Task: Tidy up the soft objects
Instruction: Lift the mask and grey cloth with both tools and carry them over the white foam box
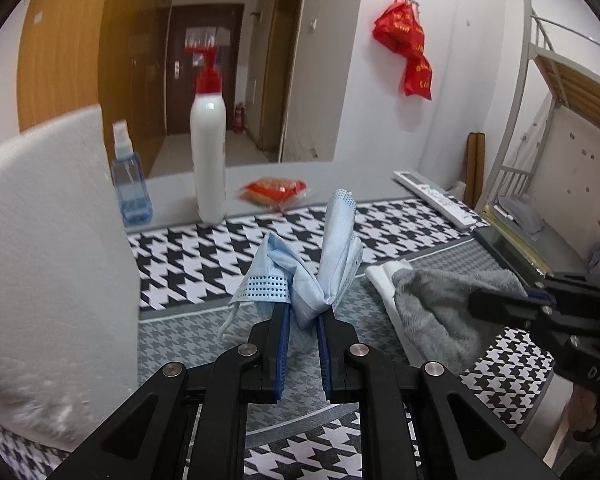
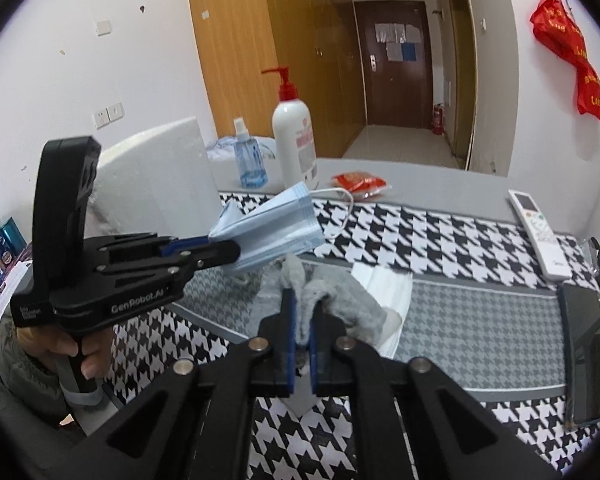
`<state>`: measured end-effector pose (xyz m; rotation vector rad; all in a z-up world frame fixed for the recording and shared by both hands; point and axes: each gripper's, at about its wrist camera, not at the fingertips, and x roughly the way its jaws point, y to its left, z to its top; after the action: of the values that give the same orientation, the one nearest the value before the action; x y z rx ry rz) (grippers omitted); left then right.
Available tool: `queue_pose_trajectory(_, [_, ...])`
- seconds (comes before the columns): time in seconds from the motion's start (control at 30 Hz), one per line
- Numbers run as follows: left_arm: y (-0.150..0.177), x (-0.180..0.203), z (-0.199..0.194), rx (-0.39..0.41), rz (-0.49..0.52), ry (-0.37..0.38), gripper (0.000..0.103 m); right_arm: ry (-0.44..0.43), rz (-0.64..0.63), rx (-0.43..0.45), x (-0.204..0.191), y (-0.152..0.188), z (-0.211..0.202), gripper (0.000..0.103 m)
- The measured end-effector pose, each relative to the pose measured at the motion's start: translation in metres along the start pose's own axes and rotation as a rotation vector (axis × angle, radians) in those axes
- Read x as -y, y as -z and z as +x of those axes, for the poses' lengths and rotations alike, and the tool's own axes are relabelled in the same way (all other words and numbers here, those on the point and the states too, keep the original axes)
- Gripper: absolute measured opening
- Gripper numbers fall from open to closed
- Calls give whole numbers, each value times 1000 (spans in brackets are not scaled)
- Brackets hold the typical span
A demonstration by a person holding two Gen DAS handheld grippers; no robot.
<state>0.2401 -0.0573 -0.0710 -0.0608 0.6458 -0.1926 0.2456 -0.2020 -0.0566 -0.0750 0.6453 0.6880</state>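
The face mask [image 1: 300, 276] is thin, pleated, matt blue non-woven fabric, creased where it bunches. The grey sock [image 2: 340, 300] is fuzzy knitted cloth. Each tool, left [image 1: 303, 312] and right [image 2: 302, 316], is matt black plastic with shiny metal pins and blue pads. The houndstooth mat [image 1: 204, 256] looks smooth and matt. The pump bottle [image 2: 296, 140] is glossy white plastic; the foam block [image 1: 52, 240] is grainy white.

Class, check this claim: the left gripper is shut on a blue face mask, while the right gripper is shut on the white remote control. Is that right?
Not quite. The left gripper is indeed shut on the blue face mask, but the right gripper is shut on the grey sock, as the right wrist view shows. The white remote control lies untouched farther off on the mat.
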Motion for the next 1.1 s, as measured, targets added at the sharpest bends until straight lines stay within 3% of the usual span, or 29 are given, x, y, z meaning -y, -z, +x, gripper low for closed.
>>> queue_pose_trajectory(0.67, [-5, 11, -62, 100, 20, -71, 14, 5, -6, 129, -6, -13, -44, 8])
queue_pose_trajectory(1.1, [-6, 8, -95, 145, 34, -52, 14, 38, 14, 184, -19, -12, -58, 8])
